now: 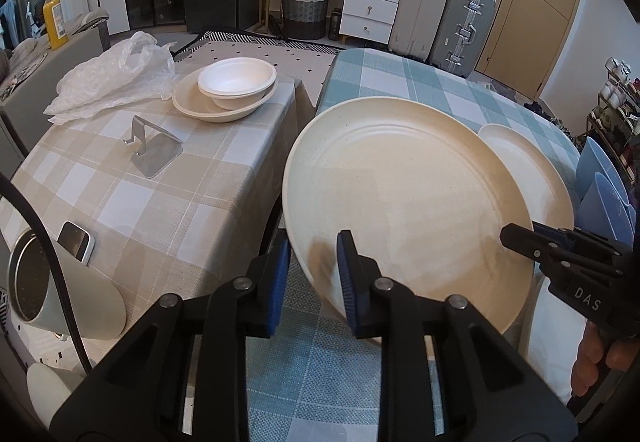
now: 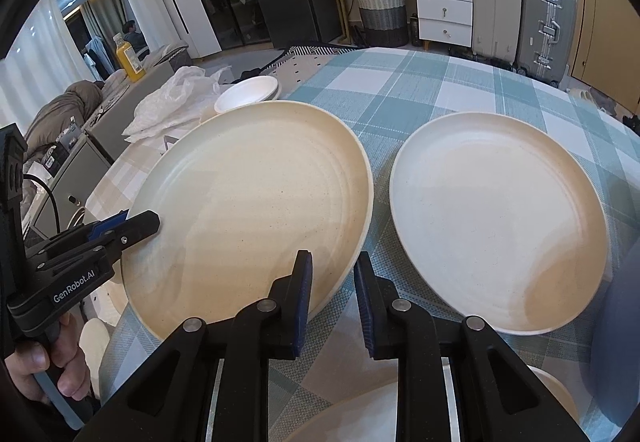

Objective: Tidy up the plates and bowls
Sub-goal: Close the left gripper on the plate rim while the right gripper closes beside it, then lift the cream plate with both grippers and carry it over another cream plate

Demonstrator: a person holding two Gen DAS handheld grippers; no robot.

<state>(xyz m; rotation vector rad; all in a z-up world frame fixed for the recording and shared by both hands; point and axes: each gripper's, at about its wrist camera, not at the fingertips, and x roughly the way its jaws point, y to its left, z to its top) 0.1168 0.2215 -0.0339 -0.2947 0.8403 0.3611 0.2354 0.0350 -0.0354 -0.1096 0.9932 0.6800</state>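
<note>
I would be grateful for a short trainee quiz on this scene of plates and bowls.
1. True or false: the white bowl rests inside a wider beige dish.
2. The plastic bag lies on: A the beige cloth; B the blue cloth; C the floor.
3. Fill in: the left gripper meets the big plate at its ____.

Key: 1 true; 2 A; 3 rim.
</note>
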